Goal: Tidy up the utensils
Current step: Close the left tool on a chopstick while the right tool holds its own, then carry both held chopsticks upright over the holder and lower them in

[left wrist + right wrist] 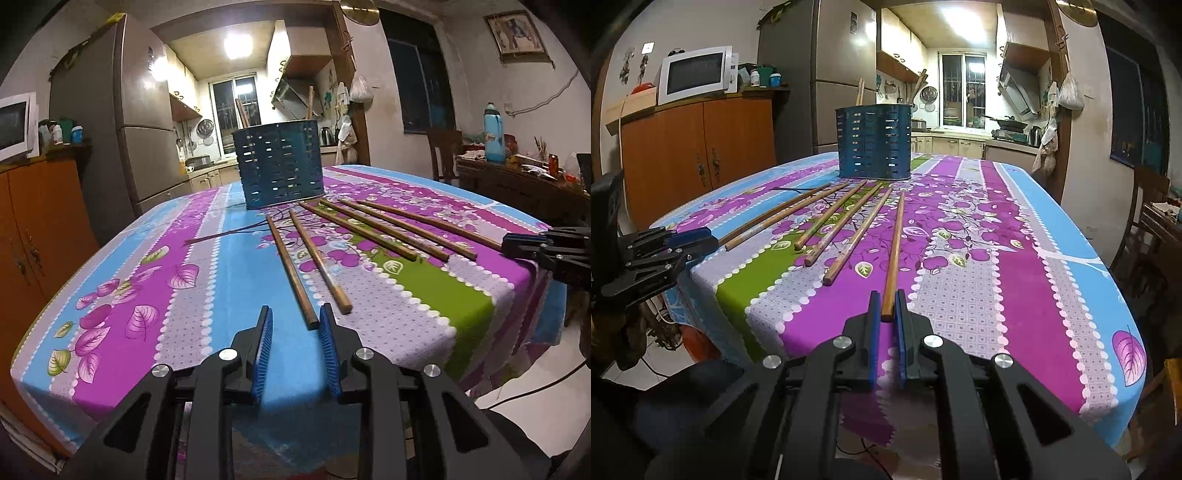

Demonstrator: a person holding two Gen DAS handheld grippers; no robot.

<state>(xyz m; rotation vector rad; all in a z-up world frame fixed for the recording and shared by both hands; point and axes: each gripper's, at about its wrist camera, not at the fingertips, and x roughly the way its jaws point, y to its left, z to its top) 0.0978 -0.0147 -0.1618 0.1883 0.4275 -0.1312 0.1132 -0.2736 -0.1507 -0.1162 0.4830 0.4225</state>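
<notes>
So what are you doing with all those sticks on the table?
A person holds a gripper in each hand to tidy six wooden chopsticks into the blue holder. The right gripper is shut on the end of the rightmost chopstick. The left gripper has its jaws either side of the leftmost chopstick, not clearly pinching it. All chopsticks still lie on the tablecloth.

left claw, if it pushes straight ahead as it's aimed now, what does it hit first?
Probably the nearest chopstick: its near end already sits between the left claw pads. Beyond it lies the blue utensil holder; depth is uncertain.
</notes>
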